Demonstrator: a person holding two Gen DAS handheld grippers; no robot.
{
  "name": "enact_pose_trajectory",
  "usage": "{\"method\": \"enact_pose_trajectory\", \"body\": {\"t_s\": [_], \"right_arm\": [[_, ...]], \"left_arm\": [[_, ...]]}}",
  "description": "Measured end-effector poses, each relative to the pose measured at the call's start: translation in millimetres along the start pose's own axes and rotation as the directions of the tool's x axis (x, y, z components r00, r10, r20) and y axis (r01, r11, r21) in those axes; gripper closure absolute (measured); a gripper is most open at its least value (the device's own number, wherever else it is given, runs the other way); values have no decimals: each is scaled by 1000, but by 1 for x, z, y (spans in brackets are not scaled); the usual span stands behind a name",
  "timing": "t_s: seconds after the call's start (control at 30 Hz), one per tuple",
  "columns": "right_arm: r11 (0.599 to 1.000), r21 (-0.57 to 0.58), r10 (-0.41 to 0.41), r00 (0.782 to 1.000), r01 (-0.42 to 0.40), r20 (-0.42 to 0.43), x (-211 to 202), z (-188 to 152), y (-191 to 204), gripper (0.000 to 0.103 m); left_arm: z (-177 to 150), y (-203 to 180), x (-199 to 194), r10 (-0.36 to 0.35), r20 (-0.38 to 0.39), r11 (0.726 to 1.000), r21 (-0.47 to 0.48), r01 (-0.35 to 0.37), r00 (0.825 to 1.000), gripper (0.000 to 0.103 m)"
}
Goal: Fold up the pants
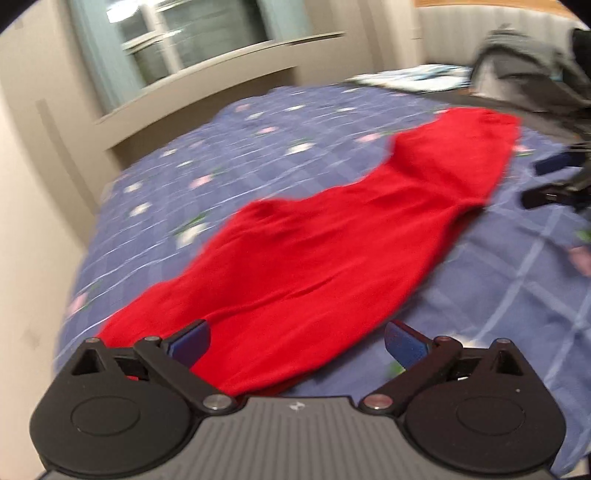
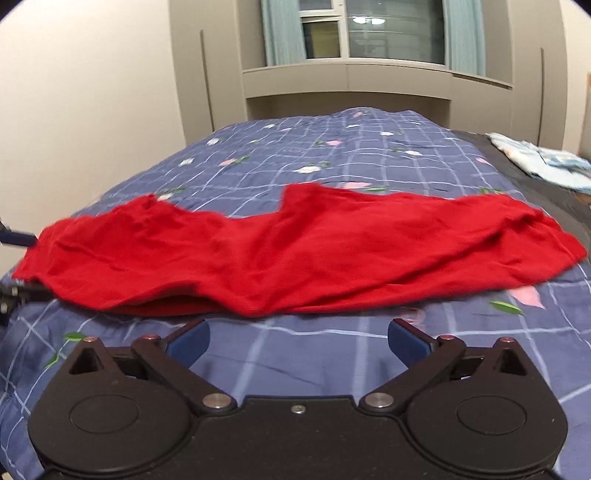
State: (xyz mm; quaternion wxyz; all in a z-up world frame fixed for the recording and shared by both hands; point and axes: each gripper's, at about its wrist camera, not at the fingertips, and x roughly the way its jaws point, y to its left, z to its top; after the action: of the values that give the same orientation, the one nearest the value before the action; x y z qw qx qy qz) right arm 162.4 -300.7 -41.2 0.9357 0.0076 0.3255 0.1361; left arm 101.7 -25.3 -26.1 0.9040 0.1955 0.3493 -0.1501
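Red pants [image 1: 325, 240] lie folded lengthwise, one leg over the other, on the blue checked bedspread [image 1: 229, 155]. In the left wrist view my left gripper [image 1: 297, 341] is open, its blue pads spread over one narrow end of the pants. In the right wrist view the pants [image 2: 295, 251] stretch across from left to right. My right gripper [image 2: 299, 339] is open and empty, a little short of the pants' long near edge. The right gripper [image 1: 554, 181] also shows at the right edge of the left wrist view, and the left gripper [image 2: 14, 240] at the left edge of the right wrist view.
The bed [image 2: 332, 147] meets a beige cabinet wall with a window [image 2: 369, 33] at its far end. A light blue folded cloth [image 2: 539, 162] lies at the bed's right side. A grey garment pile [image 1: 524, 62] sits at the far right.
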Motion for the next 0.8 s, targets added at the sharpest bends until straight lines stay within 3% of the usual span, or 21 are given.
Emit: {"method": "enact_pose_trajectory", "body": {"t_s": [0.17,0.4,0.5,0.7,0.8], "right_arm": [[996,82,23,1000,-23,10,0,2,-57,1],[968,244,-64,998,58,18,30,40,-158,1],[935,343,-105,994,90,24,44,57,-195,1],[898,437,-86,995,51,60,67,83,-232,1],[874,470,-149,989,121,23,81,92,-242,13]], "left_arm": [[28,-42,18,-84,21,992,98,81,996,0],[58,-83,59,-86,29,986,149,80,996,0],[66,-93,72,-102,33,985,141,96,994,0],[71,-89,75,-155,53,986,67,151,986,6],[71,-85,73,-165,62,986,50,162,984,14]]}}
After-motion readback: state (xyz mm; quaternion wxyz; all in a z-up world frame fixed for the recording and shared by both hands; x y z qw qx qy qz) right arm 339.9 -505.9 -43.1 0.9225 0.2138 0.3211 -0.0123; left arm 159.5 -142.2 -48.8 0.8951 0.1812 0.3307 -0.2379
